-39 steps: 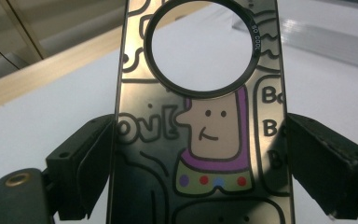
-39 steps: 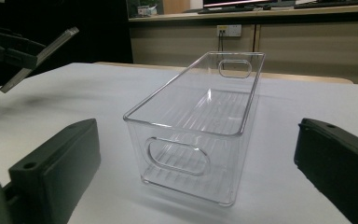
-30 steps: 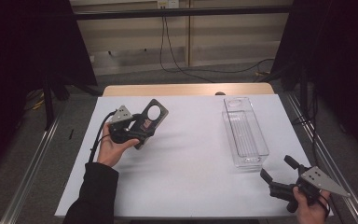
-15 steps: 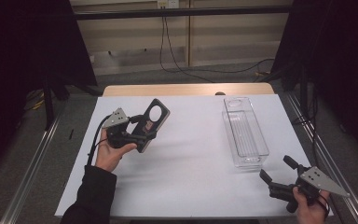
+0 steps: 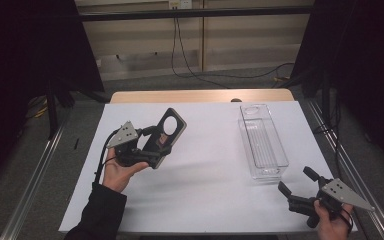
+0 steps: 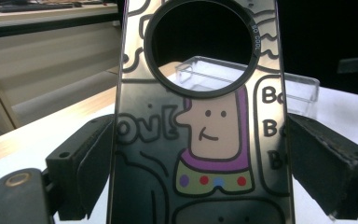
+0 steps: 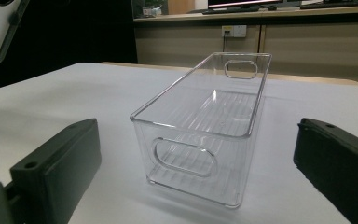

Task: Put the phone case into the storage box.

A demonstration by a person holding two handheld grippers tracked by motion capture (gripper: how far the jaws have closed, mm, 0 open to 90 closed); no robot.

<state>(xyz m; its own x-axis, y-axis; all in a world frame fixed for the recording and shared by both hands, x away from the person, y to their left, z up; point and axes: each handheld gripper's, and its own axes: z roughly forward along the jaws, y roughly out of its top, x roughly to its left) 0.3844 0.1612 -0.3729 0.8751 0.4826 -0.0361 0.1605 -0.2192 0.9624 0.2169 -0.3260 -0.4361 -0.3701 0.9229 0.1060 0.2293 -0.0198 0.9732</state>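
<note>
Meanwhile, over the white surface point(image 5: 205, 190), little shifts within the second: the left gripper point(image 5: 152, 145) drifts slightly toward the person with the phone case point(image 5: 167, 131) clamped between its fingers, raised above the surface at left of centre, while the right gripper point(image 5: 296, 184) stays low at the near right corner. That small pull-back suggests the case is being readied rather than delivered, and the carry across to the clear bin point(image 5: 262, 142) has not yet begun. The bin lies lengthwise on the right half of the surface, empty, well apart from the case. In the left gripper view the case point(image 6: 200, 121) stands upright, its cartoon figure and round camera hole facing the lens, pinched at both side edges, with the bin point(image 6: 261, 86) visible beyond it. In the right gripper view the bin point(image 7: 205, 126) sits just ahead, between fingers spread wide and holding nothing. Nothing stands between case and bin; the open stretch of surface is the whole path. The right gripper, near the bin's close end, seems placed to steady it. Cables trail on the floor beyond the surface's far edge.
</note>
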